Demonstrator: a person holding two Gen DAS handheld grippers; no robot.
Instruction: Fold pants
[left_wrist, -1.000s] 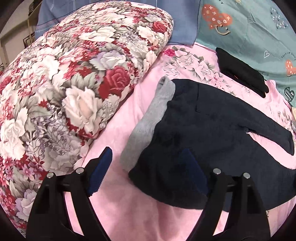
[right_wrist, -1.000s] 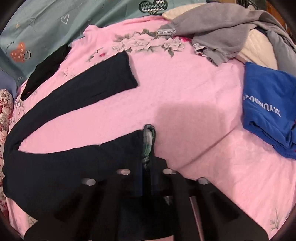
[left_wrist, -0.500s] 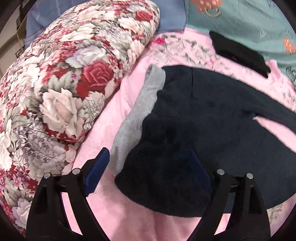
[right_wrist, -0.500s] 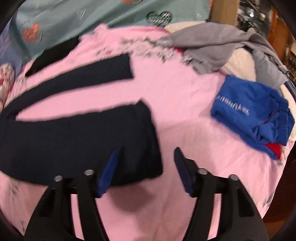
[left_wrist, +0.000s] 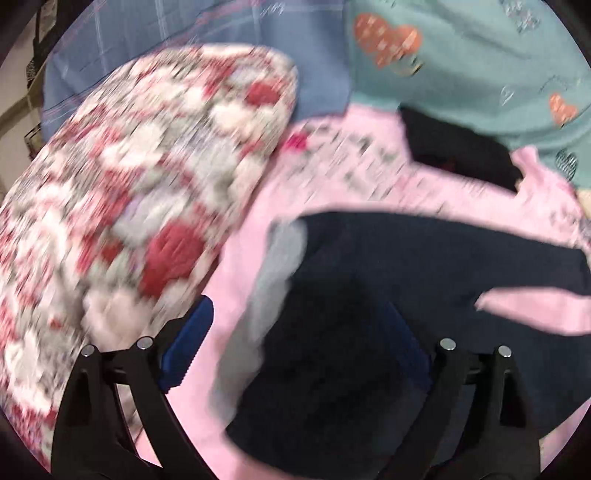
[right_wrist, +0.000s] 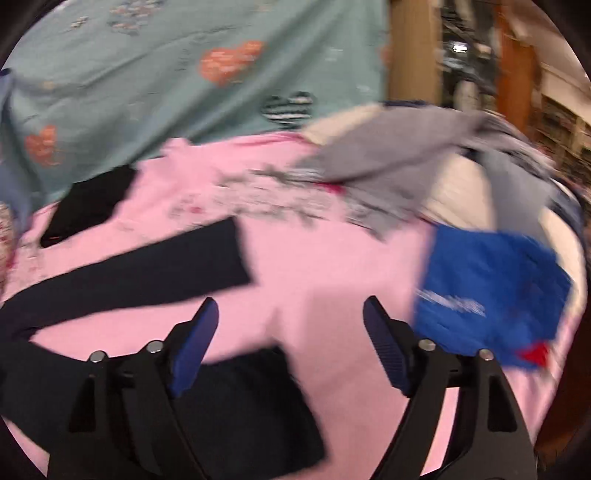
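Dark navy pants (left_wrist: 388, 314) with a grey waistband (left_wrist: 273, 280) lie flat on a pink bed sheet (left_wrist: 258, 206). My left gripper (left_wrist: 299, 332) is open above the waist end, its right pad over the dark cloth. In the right wrist view the two legs (right_wrist: 147, 273) lie spread on the sheet (right_wrist: 332, 266), one hem (right_wrist: 255, 402) just below my right gripper (right_wrist: 290, 321), which is open and empty above it. Both views are blurred by motion.
A floral quilt roll (left_wrist: 140, 206) lies left of the pants. A black garment (left_wrist: 454, 147) lies at the far edge by a teal curtain (left_wrist: 480, 59). A folded blue garment (right_wrist: 487, 295) and a pile of grey clothes (right_wrist: 406, 162) lie to the right.
My right gripper let go of the leg hem, opened, and rose away from it. My left gripper stayed open over the waistband while the view tilted upward.
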